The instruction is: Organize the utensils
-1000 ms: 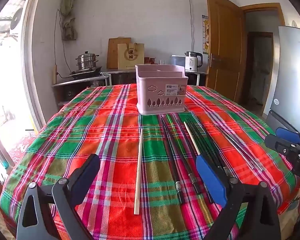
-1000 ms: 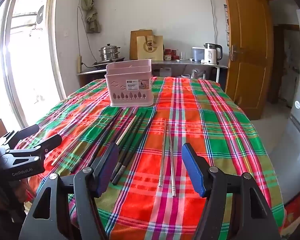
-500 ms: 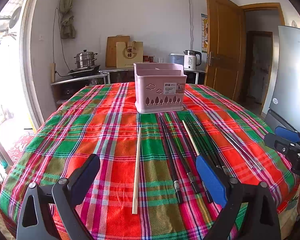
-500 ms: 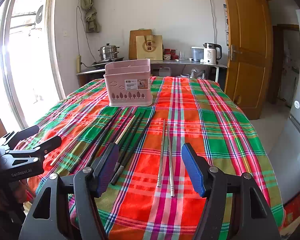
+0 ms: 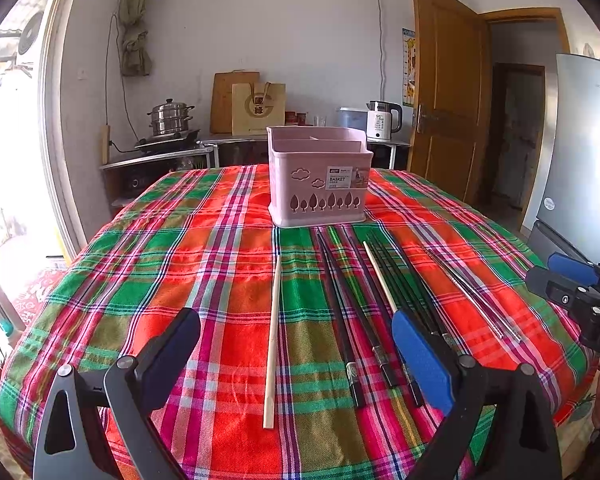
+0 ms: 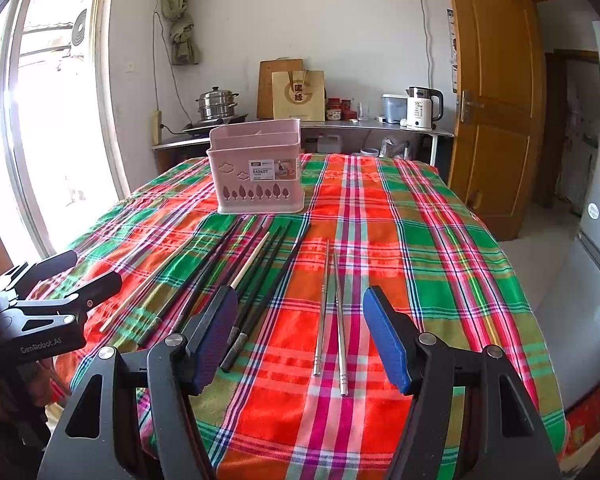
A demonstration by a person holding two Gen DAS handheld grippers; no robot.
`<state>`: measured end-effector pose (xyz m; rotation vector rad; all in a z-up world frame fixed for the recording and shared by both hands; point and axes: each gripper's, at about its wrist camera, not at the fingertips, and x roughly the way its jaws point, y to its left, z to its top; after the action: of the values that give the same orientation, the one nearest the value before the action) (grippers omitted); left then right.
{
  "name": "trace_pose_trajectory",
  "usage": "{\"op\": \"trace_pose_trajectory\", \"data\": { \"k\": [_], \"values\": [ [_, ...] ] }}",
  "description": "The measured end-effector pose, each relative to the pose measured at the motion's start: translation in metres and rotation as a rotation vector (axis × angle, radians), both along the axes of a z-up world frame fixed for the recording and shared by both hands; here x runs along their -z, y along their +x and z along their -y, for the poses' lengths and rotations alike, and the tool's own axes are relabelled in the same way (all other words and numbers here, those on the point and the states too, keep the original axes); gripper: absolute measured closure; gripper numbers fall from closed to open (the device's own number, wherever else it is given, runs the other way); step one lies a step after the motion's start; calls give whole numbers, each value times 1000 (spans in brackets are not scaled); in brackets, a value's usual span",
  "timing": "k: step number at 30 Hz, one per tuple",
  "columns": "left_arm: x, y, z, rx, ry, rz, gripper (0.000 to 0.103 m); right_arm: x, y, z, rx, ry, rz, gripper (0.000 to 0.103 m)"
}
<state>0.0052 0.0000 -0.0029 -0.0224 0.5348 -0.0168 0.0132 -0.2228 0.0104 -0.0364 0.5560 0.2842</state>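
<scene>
Two tools, the left tool (image 5: 296, 360) and the right tool (image 6: 300, 336), hang wide open and hold nothing above the plaid tabletop (image 5: 180, 264). The black chopsticks (image 6: 260, 276), steel chopsticks (image 6: 330, 304) and wooden chopstick (image 5: 273, 340) lie before the pink utensil basket (image 5: 318, 176) at 12 o'clock.

Home kitchen-dining room. Bench under red-green plaid cloth (image 5: 204, 248). Behind it, metal side counter (image 6: 380, 125) with stacked steel steamer pot (image 5: 170, 117) on cooktop, white electric kettle (image 6: 420, 109), wooden cutting board (image 5: 225, 96) leaning on white wall. Brown wooden door (image 6: 496, 92) ajar; grey fridge (image 5: 584, 152) at right; bright window (image 6: 56, 112) at left.
</scene>
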Motion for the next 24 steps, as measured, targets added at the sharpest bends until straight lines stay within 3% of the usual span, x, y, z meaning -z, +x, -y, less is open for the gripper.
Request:
{"op": "trace_pose_trajectory", "data": {
  "k": [24],
  "values": [
    [-3, -2, 2, 1, -4, 3, 5, 1, 0, 2, 4, 0, 1, 37]
  ]
}}
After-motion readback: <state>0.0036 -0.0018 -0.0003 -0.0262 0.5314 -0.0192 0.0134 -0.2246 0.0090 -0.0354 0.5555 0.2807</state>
